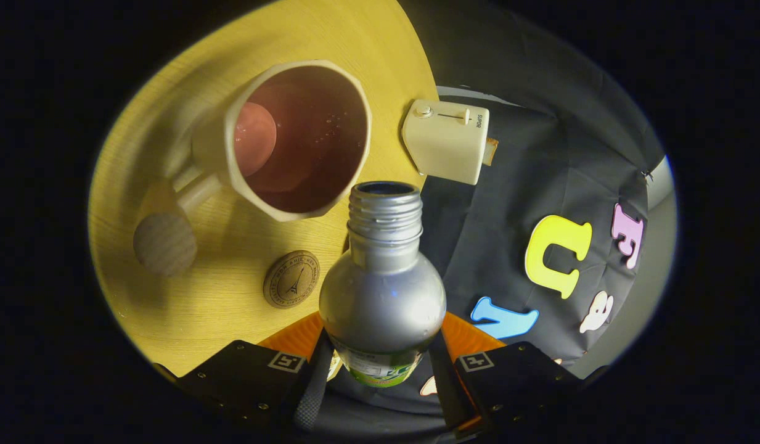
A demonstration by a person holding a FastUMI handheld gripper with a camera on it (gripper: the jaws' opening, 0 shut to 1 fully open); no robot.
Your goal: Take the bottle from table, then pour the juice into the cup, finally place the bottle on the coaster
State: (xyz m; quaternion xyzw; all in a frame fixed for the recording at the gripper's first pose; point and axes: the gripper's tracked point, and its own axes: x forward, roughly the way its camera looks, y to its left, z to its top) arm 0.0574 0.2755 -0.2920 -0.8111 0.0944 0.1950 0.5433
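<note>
jaws grip the open silver bottle; its mouth hangs beside the cup, so juice could probably splash past the rim.

The setting is a staged recording booth furnished as a domestic kitchen corner. A black cloth wall encloses the area beyond the jaws. A light wood-grain worktop carries household items: a cream mug, a round coaster and a cream toaster at the worktop's edge.
</note>
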